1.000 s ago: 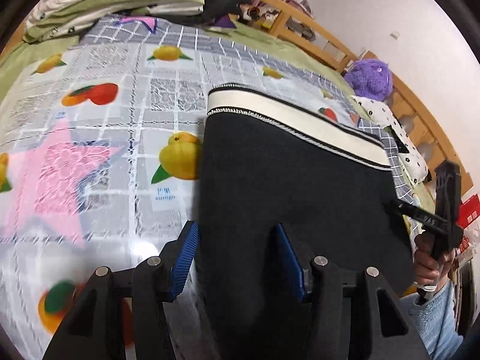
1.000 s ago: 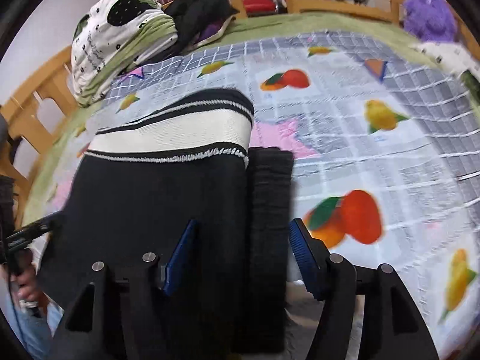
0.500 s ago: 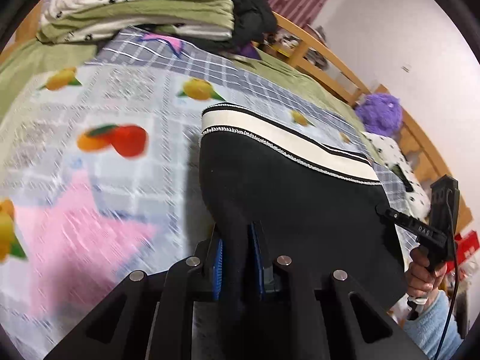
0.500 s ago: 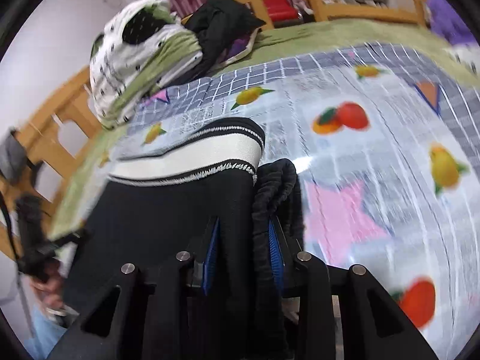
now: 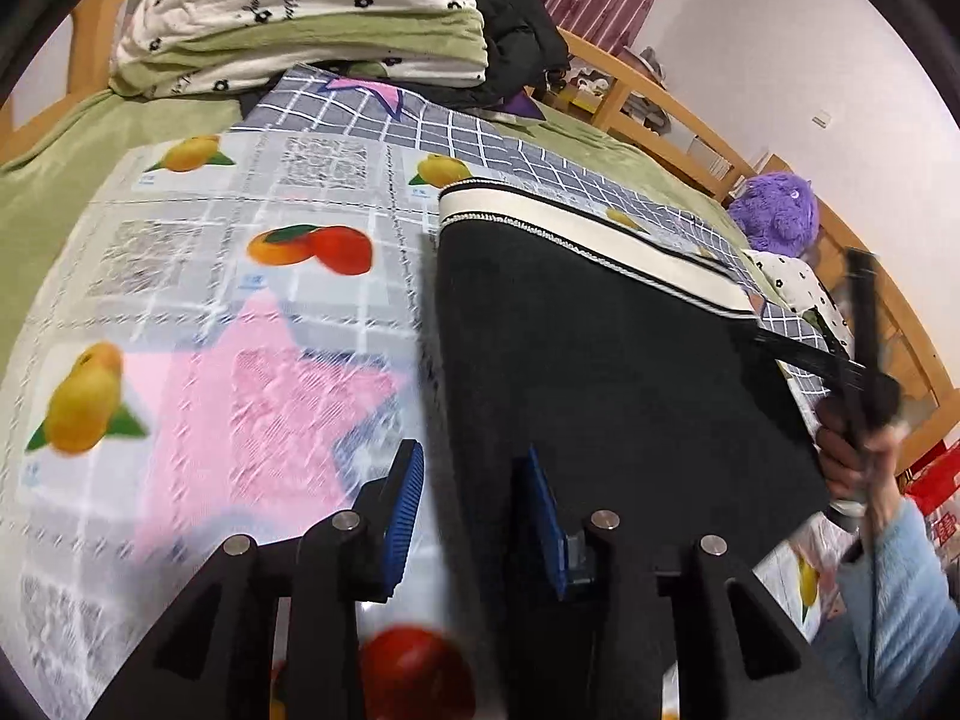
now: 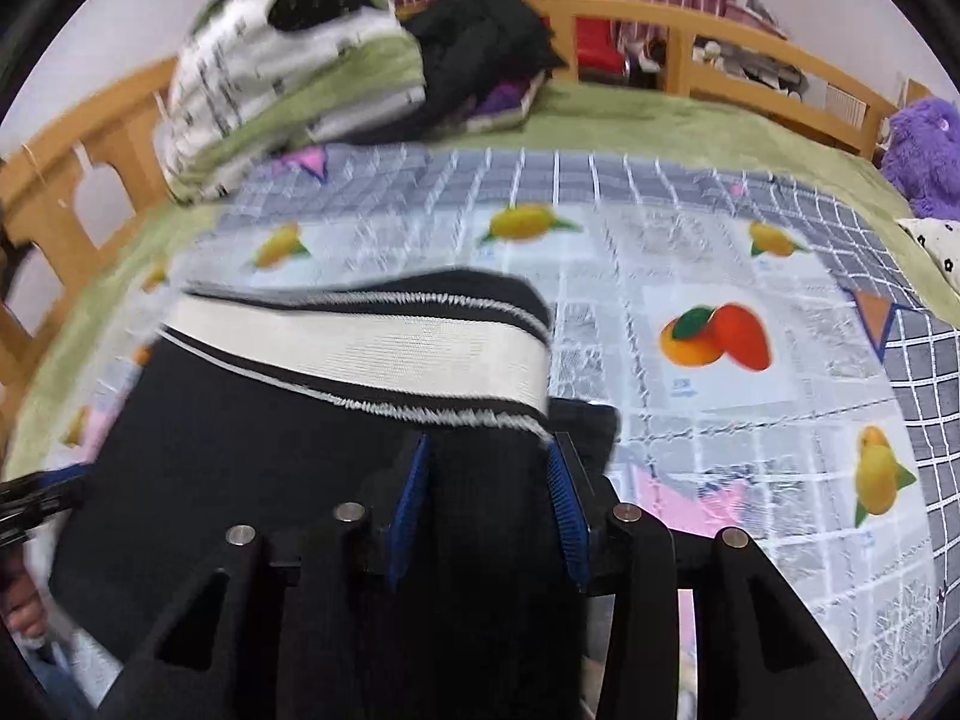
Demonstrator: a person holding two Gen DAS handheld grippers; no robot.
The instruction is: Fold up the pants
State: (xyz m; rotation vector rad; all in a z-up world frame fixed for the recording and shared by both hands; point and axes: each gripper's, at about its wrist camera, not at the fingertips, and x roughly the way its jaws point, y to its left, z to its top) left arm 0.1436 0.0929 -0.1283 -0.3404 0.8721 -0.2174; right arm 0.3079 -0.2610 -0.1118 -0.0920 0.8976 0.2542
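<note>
Black pants with a cream waistband lie flat on the fruit-print sheet. My left gripper straddles the pants' left edge. Its jaws are opening, and the left pad stands off the cloth. In the right wrist view the pants sit under the waistband. My right gripper holds a thick fold of black cloth just below it. Those jaws are opening slightly, with cloth still filling the gap against both pads. A hand carries that right gripper at the pants' far side.
A pile of folded bedding and a black garment lie at the head of the bed. A purple plush toy sits by the wooden bed rail. Another rail runs along the left side.
Both grippers went from wide open to pinched on the pants, then the left jaws parted again. The right gripper has slid up close under the waistband.
</note>
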